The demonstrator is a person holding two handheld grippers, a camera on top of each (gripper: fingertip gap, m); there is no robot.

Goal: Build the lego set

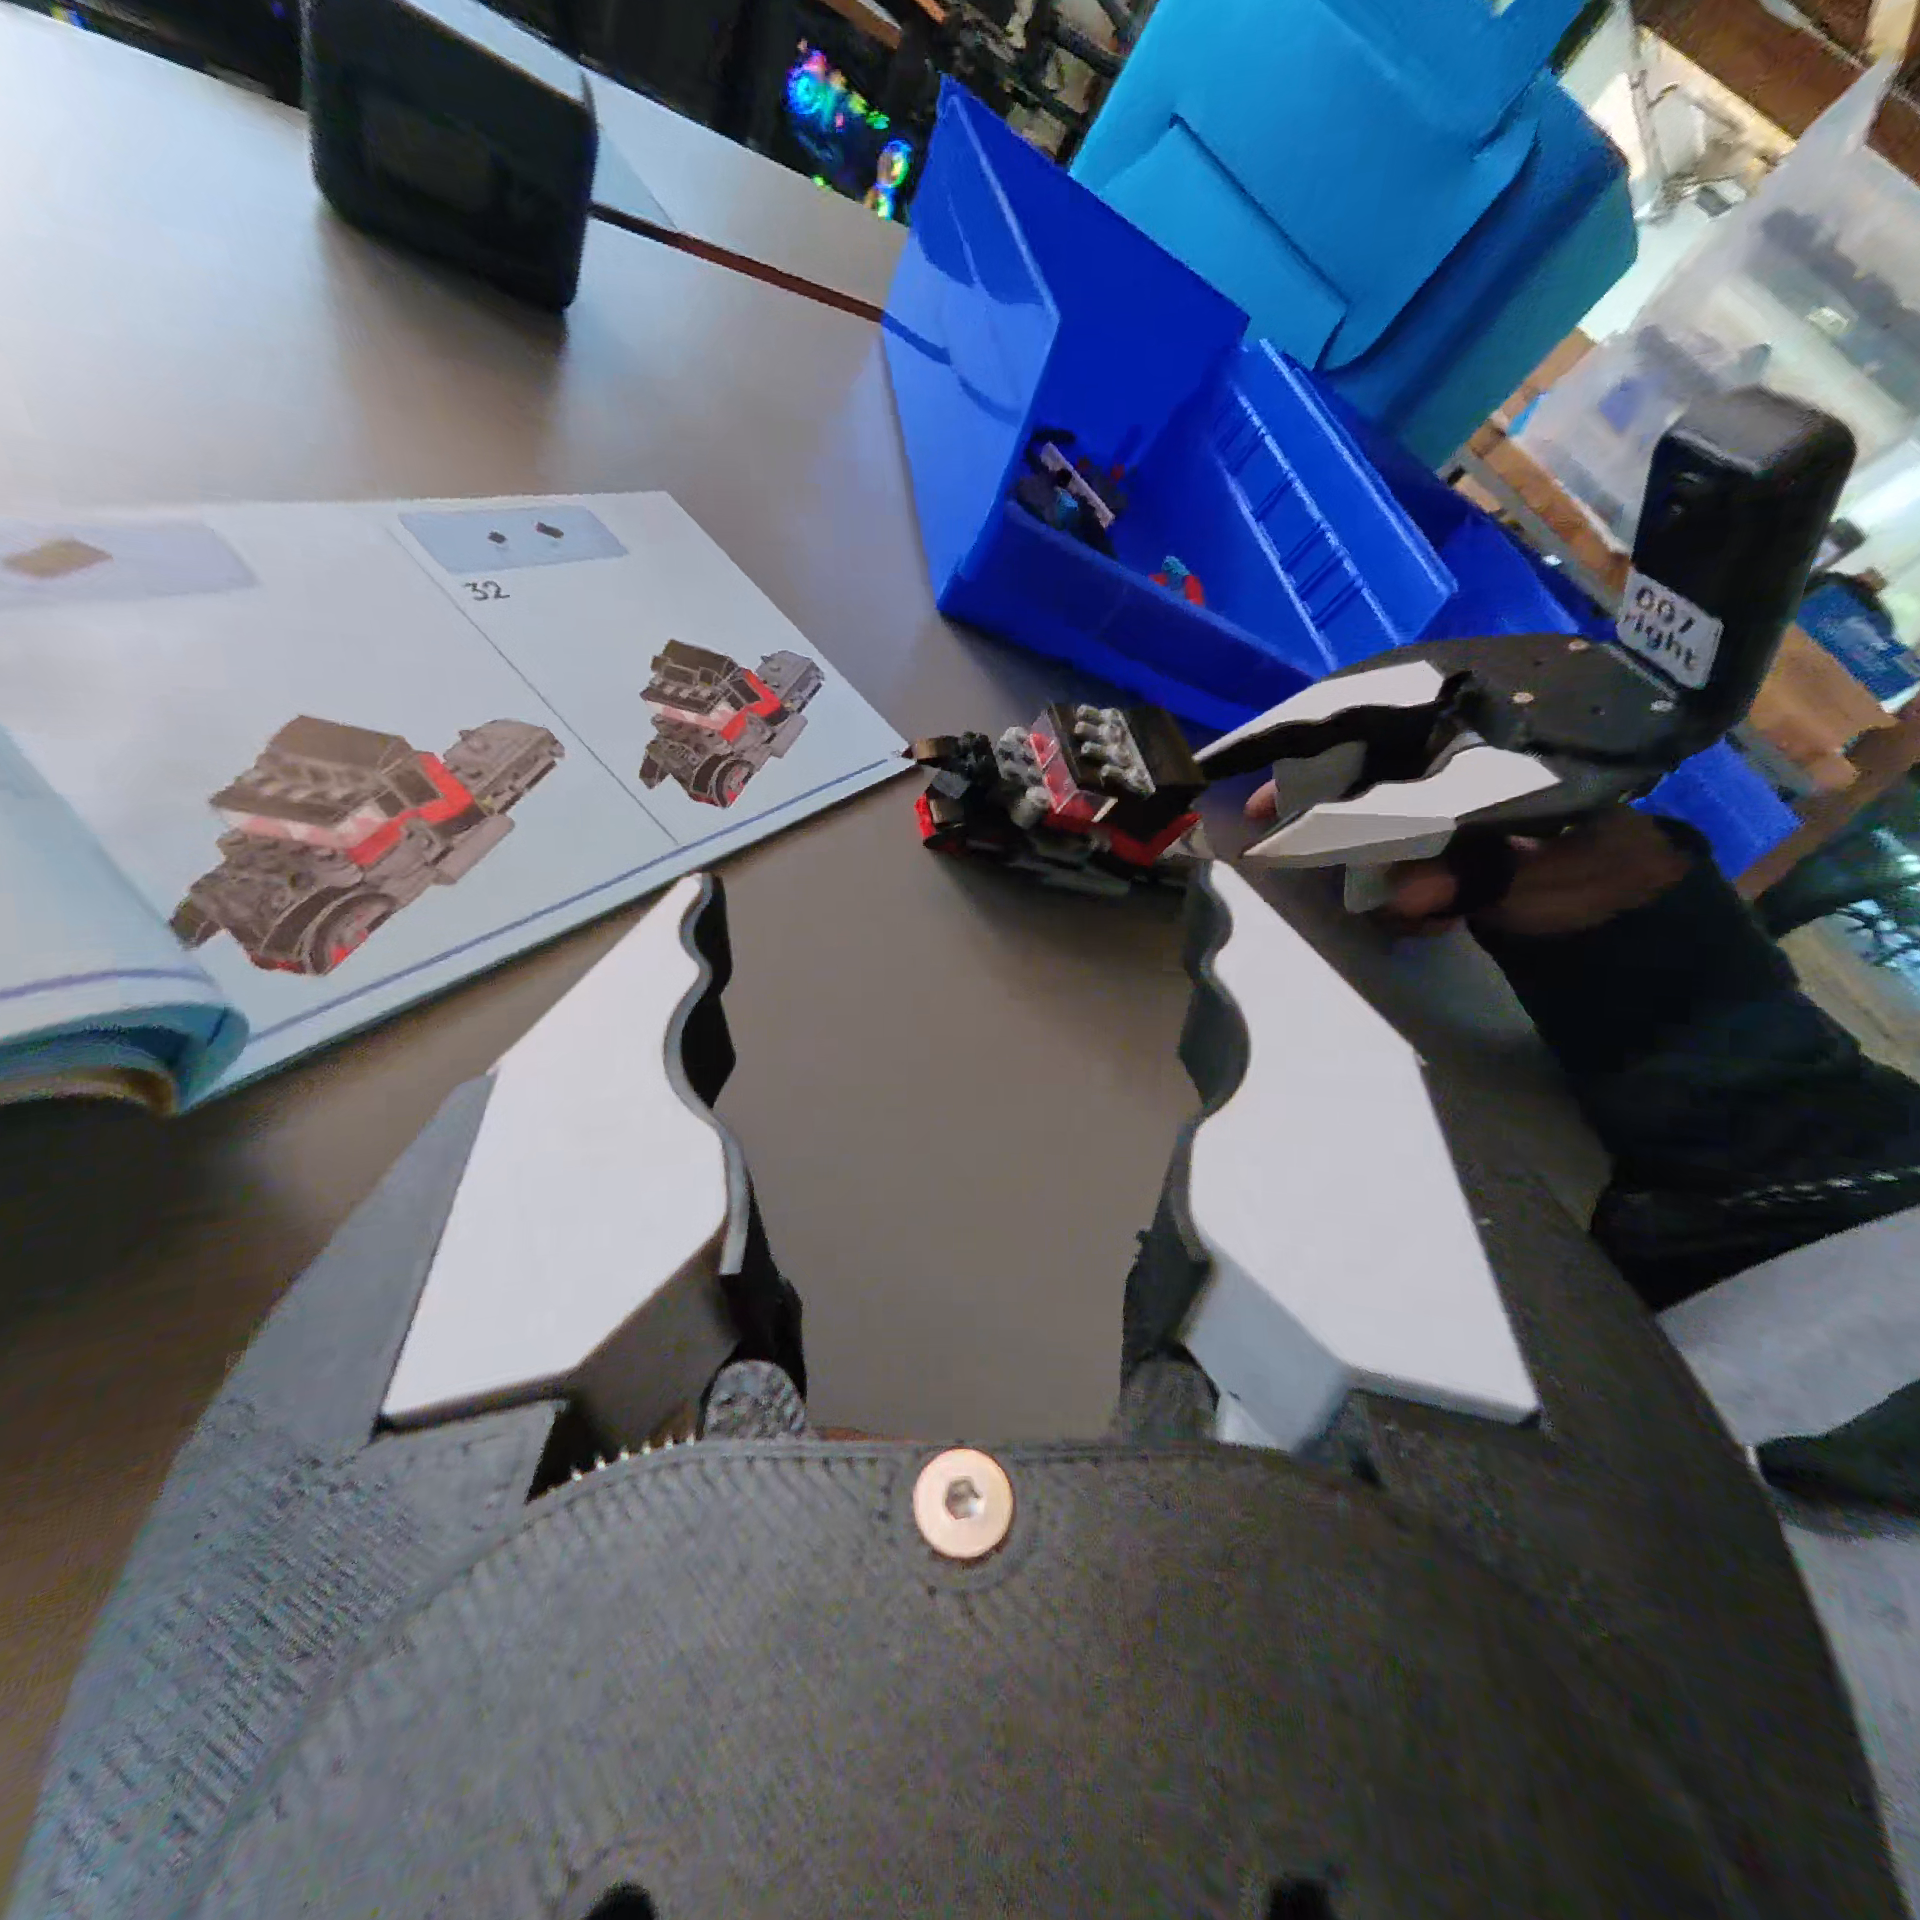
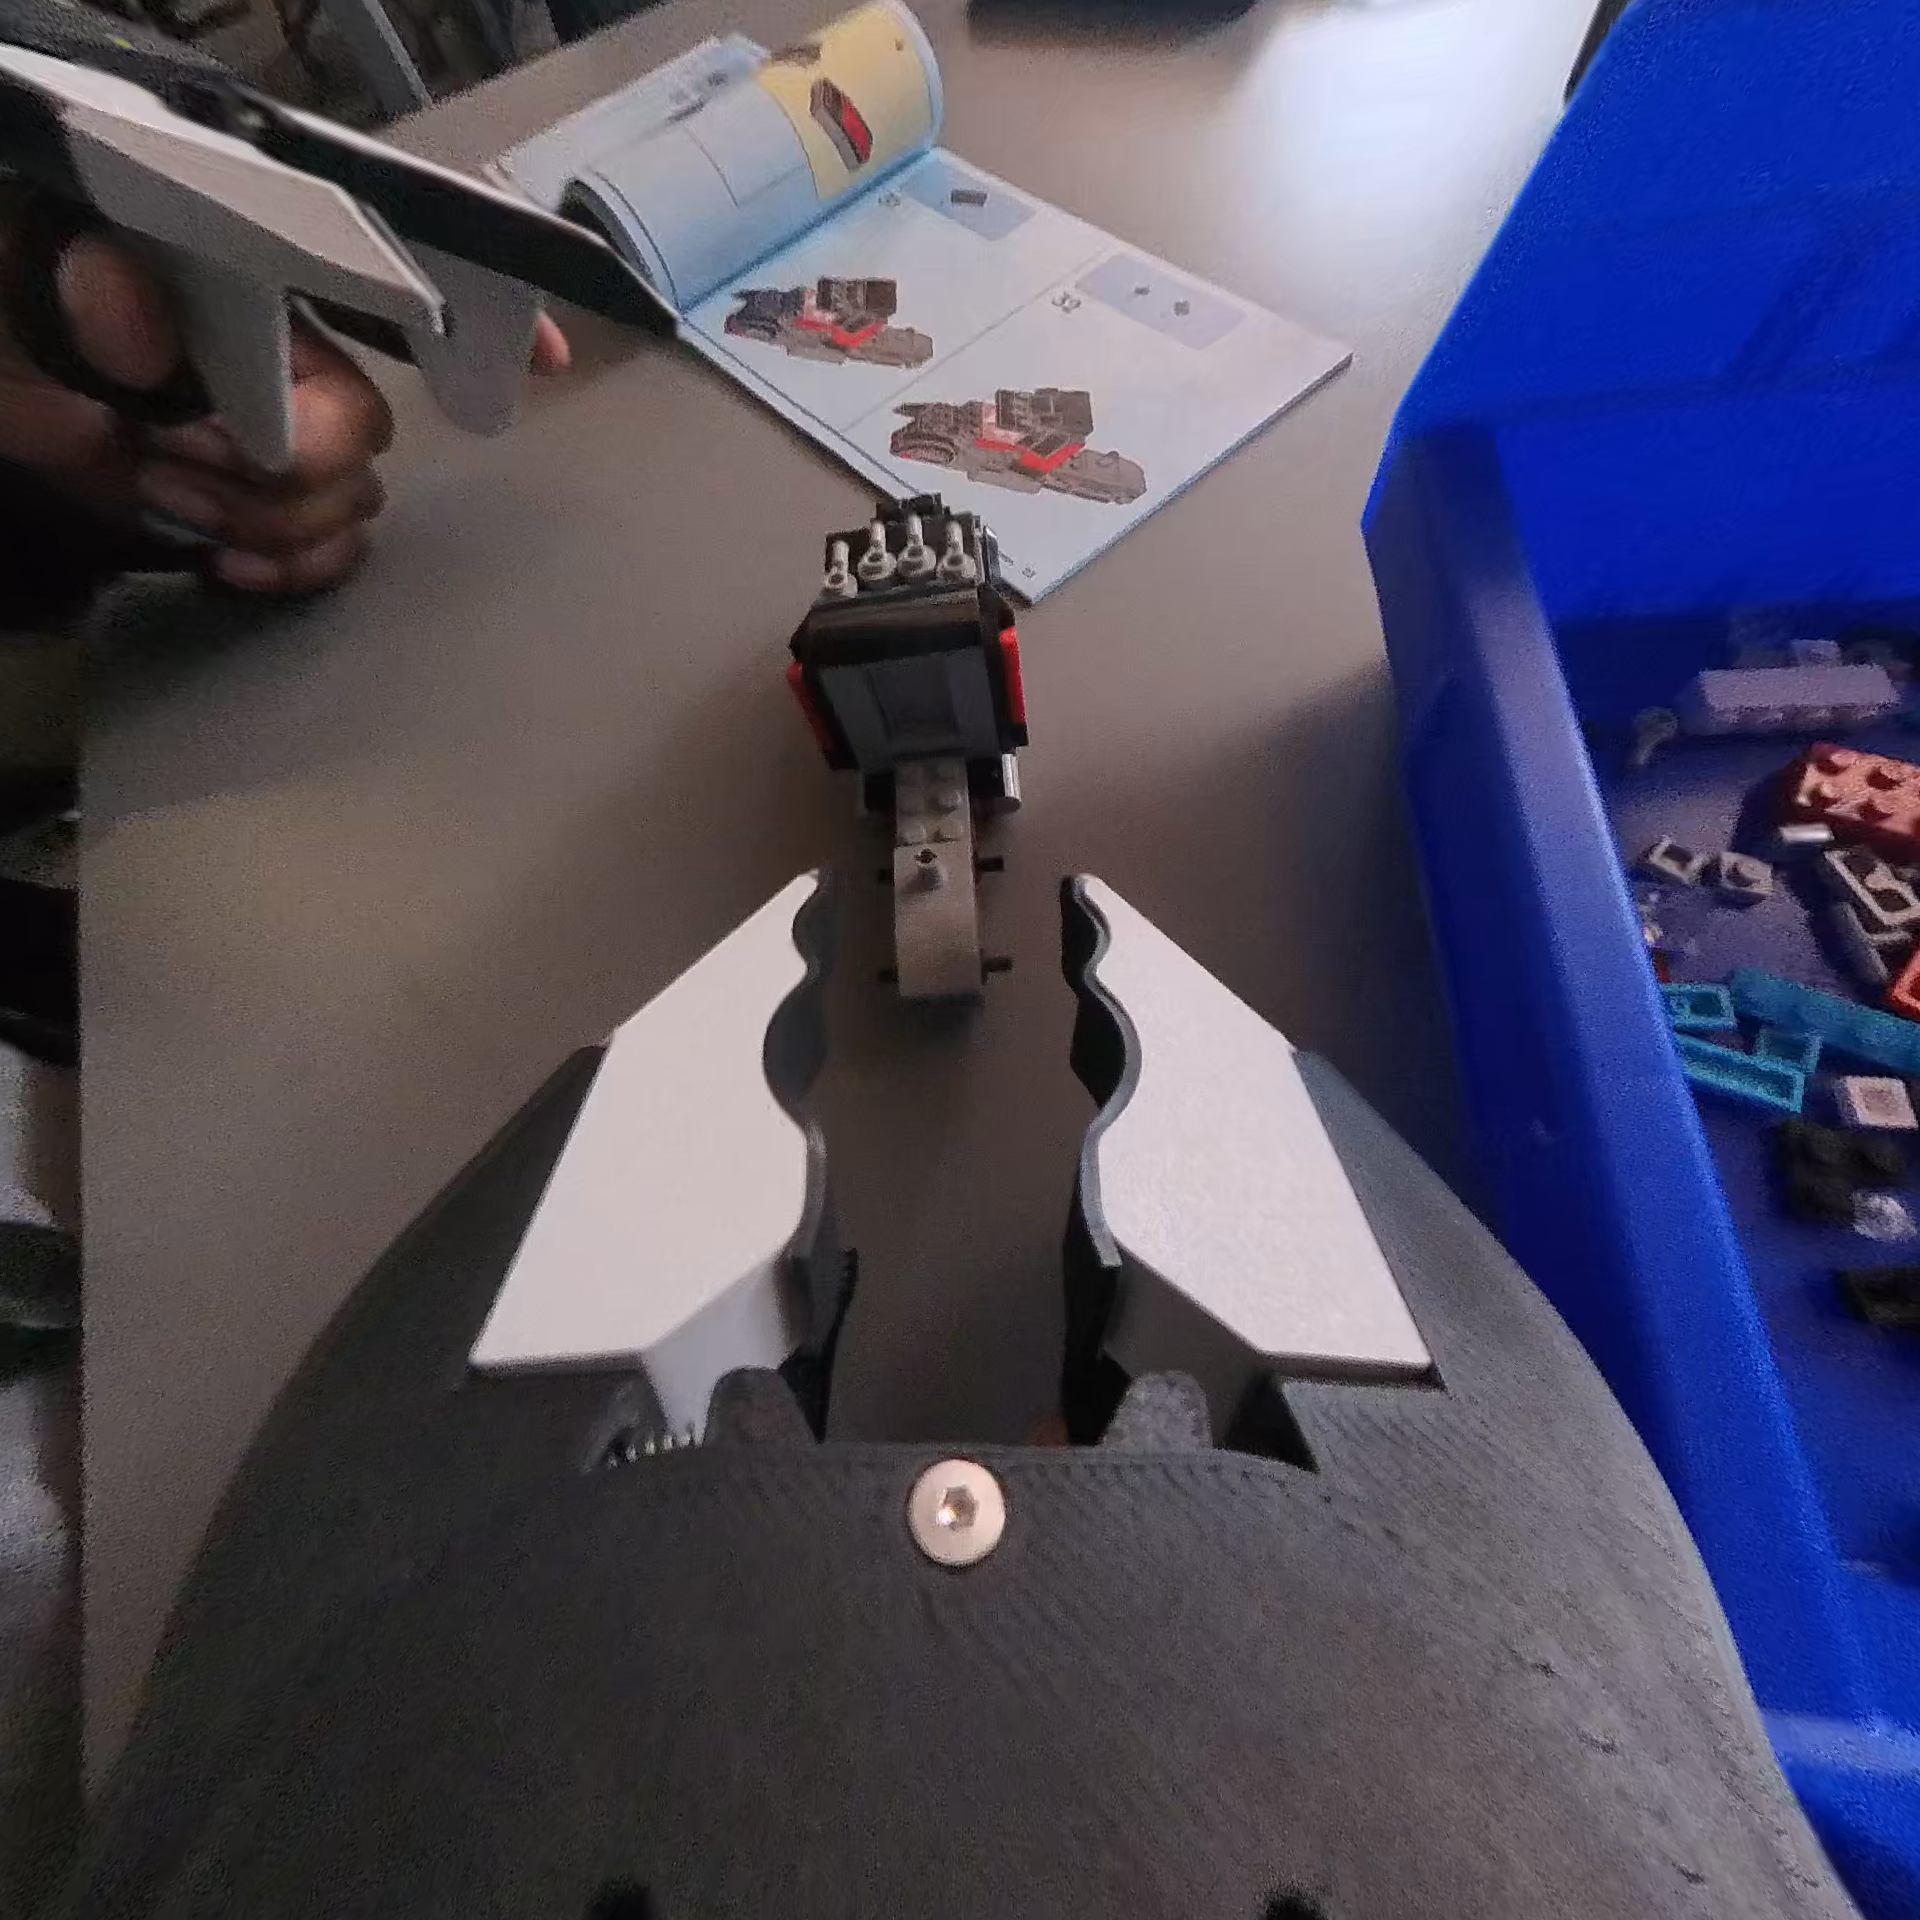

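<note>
Model [image 2: 909, 665] on table [image 2: 520, 831]; booklet [image 2: 935, 343] behind; bin [image 2: 1507, 935] right, probably loose bricks [image 2: 1787, 966] inside.

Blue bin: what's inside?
The blue bin holds loose bricks: red, teal, grey and black ones on its floor. Its near wall and the frame edge hide the rest of the floor.

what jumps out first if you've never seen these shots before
The half-built black and red lego vehicle stands alone mid-table, right in front of the open right gripper, whose fingertips flank its grey rear end. Beyond it lies the open instruction booklet, showing pictures of the same model. A bright blue bin of loose bricks fills the right edge, while the left gripper hangs open over bare table.
</note>
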